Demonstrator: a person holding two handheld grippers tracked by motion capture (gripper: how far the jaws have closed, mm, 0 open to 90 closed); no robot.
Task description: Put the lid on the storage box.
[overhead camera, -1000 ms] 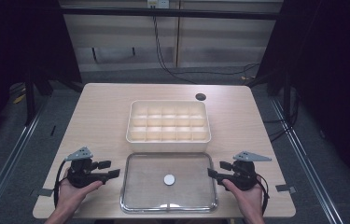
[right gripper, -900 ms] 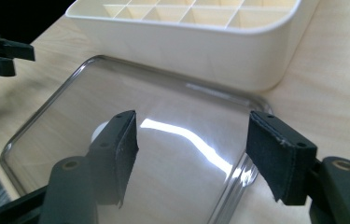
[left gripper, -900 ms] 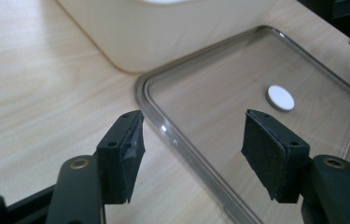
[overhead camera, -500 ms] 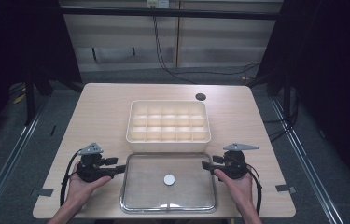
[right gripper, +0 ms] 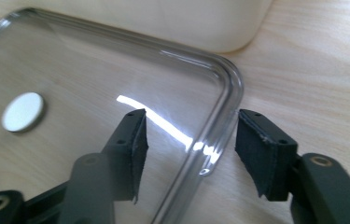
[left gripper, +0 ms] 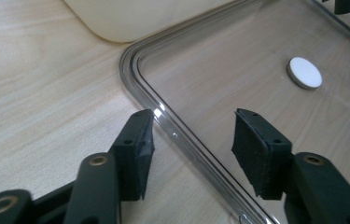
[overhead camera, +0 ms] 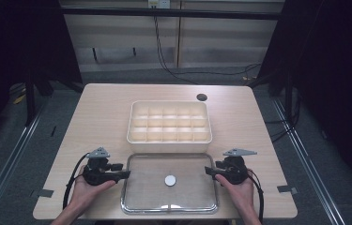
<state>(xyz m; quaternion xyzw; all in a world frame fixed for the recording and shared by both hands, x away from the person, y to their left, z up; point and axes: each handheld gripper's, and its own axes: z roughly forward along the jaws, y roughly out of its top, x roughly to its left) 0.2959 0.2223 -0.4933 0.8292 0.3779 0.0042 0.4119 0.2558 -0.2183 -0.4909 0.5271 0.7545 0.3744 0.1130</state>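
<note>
Nearest, clear lid (overhead camera: 145, 197): transparent, rectangular, rounded corners, raised rim, lying flat on the table (overhead camera: 103, 108) at its near edge, centred between both hands. White round disc (overhead camera: 170, 180) at mid-panel; wood grain visible through the plastic.

Left gripper (overhead camera: 126, 174) at the lid's left rim, pointing inward. Left gripper view: rim (left gripper: 172, 133) running between the two black jaws, one pad over bare table, the other over the panel; gaps on both sides, pads not pressing. Jaws just closing inward, not yet clamped.

Right gripper (overhead camera: 208, 170) at the lid's right rim, mirrored. Right gripper view: rim (right gripper: 210, 140) near a rounded corner, standing between the pads with daylight either side. Jaws likewise just closing, nothing gripped.

Edges: lid's far rim just beside the near wall of the cream compartment box (overhead camera: 169, 138); whether touching, cannot tell. Lid's near rim close to the table's front edge.

Open room: bare wood left and right of lid and box. Farther back, small dark round hole (overhead camera: 202, 97) beyond the box's right corner; open tabletop up to the rear edge.
</note>
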